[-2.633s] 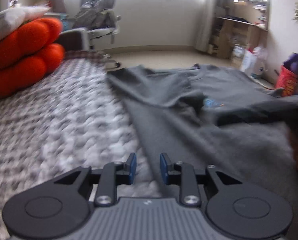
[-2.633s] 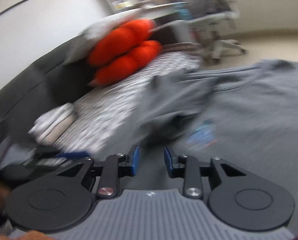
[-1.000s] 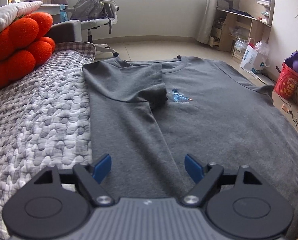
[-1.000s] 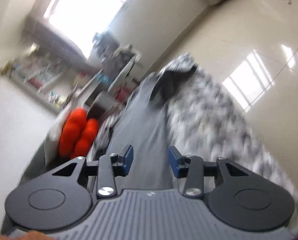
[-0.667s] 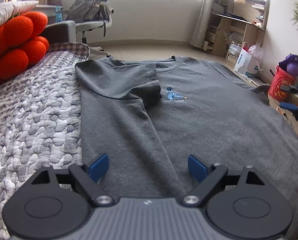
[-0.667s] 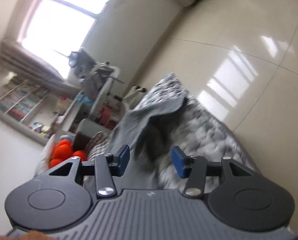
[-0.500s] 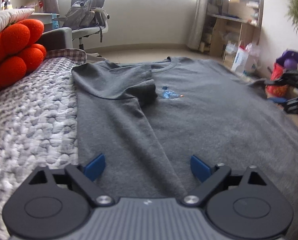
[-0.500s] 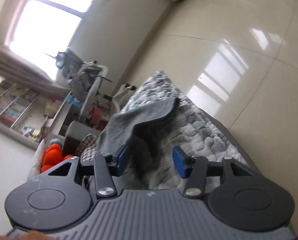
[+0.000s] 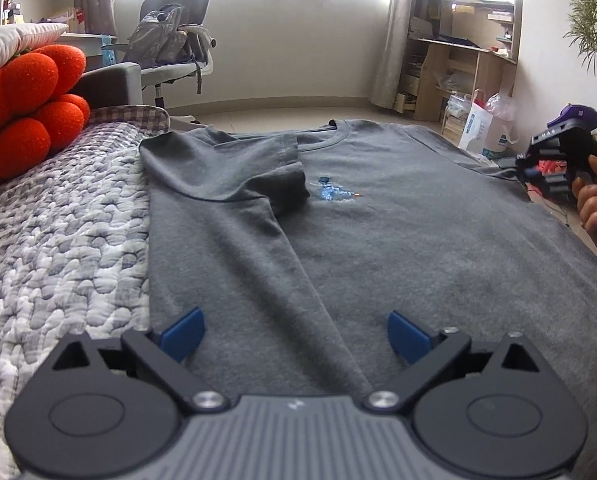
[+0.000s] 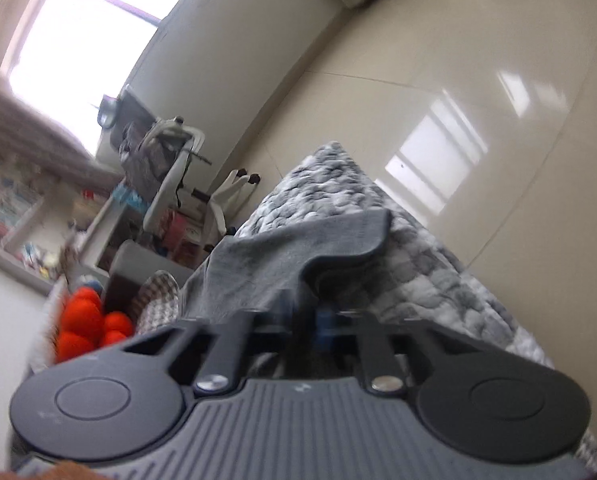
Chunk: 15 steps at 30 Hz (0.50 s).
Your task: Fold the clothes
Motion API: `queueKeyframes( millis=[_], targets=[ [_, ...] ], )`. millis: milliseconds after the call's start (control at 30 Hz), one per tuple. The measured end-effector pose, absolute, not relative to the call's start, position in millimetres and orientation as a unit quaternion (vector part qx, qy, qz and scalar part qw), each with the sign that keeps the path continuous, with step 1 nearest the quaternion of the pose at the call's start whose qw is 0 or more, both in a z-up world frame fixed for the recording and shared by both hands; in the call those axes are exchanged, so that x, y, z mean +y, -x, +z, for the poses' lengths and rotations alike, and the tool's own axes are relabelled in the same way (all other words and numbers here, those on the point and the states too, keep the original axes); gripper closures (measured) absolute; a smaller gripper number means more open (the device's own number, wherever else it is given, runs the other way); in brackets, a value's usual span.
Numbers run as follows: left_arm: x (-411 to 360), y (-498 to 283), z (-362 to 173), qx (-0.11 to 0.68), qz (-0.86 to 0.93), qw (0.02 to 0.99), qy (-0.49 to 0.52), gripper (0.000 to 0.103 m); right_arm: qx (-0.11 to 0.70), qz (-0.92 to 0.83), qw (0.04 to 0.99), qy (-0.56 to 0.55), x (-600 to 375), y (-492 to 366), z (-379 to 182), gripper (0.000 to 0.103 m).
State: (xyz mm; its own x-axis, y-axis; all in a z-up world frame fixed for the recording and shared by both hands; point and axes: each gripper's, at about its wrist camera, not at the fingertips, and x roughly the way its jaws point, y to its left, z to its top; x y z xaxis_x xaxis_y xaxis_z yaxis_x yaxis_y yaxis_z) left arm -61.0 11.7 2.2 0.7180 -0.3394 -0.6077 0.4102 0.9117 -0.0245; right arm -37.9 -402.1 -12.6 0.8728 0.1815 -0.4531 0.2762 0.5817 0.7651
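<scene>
A grey T-shirt (image 9: 398, 220) with a small blue print lies flat on the quilted bed, its left side and sleeve folded inward. My left gripper (image 9: 294, 330) is wide open and empty, low over the shirt's bottom hem. My right gripper (image 10: 310, 330) is shut on the shirt's right sleeve (image 10: 298, 248) at the far bed edge. It also shows in the left wrist view (image 9: 554, 160), held by a hand at the shirt's right shoulder.
The grey-white quilt (image 9: 58, 248) covers the bed. Orange plush cushions (image 9: 22, 112) and a pillow sit at the left. An office chair (image 9: 174, 44), wooden shelves (image 9: 458, 68) and bags on the floor (image 9: 482, 124) stand beyond the bed.
My right gripper has closed its jaws on the right sleeve at the bed edge. My left gripper stayed open and shifted slightly over the hem.
</scene>
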Motion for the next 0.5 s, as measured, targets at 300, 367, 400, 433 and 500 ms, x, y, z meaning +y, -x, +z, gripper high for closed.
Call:
queueKeyframes(
  millis=[300,367,400,433,500],
  targets=[
    [45.4,55.9,10.1,0.322,-0.222,0.917,0.075,0.006,0.184,0.156,0.940,-0.241,-246.9,3.9,67.3,0.094],
    [55.7,54.3,13.0,0.325,-0.216,0.915,0.102,0.007,0.260,0.177,0.935,-0.164,-186.5,-19.9,54.8,0.094],
    [60.3,53.5,14.6,0.326,-0.211,0.915,0.112,0.007,0.295,0.183,0.930,-0.124,-158.6,-28.2,46.2,0.094],
    [66.1,53.2,16.9,0.327,-0.204,0.915,0.118,0.007,0.324,0.181,0.925,-0.078,-134.5,-31.6,35.8,0.092],
    [76.9,52.4,21.7,0.321,-0.195,0.918,0.125,0.007,0.335,0.177,0.926,-0.009,-110.0,-19.4,23.8,0.088]
  ],
)
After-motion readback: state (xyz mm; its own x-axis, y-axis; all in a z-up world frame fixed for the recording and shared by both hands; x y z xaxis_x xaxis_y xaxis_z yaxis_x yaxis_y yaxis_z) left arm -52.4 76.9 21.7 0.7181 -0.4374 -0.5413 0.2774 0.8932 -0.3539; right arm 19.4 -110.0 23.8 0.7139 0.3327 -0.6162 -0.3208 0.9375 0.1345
